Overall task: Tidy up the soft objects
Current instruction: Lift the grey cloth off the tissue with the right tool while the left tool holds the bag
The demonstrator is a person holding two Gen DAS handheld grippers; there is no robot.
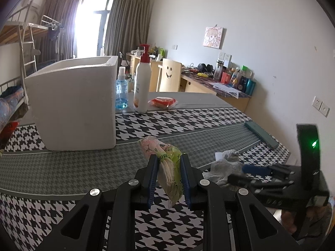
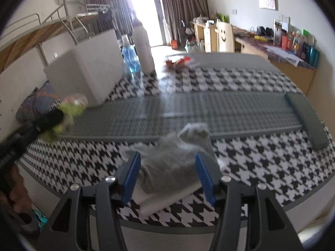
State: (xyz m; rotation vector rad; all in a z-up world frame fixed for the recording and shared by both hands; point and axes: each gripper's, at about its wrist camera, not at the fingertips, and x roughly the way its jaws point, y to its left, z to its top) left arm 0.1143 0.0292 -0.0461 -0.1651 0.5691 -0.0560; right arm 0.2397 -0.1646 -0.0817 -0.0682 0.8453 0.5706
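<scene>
My left gripper point(image 1: 168, 167) is shut on a soft green and pink plastic packet point(image 1: 167, 163), held a little above the houndstooth tablecloth point(image 1: 62, 167). It also shows blurred in the right wrist view point(image 2: 69, 113). A white foam box point(image 1: 73, 102) stands open-topped to the left of the packet. A grey sock point(image 2: 169, 159) lies on the cloth between the open fingers of my right gripper point(image 2: 167, 173). The sock point(image 1: 226, 167) and the right gripper point(image 1: 247, 173) show at the right of the left wrist view.
A blue spray bottle point(image 1: 121, 90), a white pump bottle point(image 1: 142, 83) and a red snack packet point(image 1: 162, 102) stand behind the box. A dark green flat case point(image 1: 261, 133) lies at the table's right edge. A desk with clutter runs along the right wall.
</scene>
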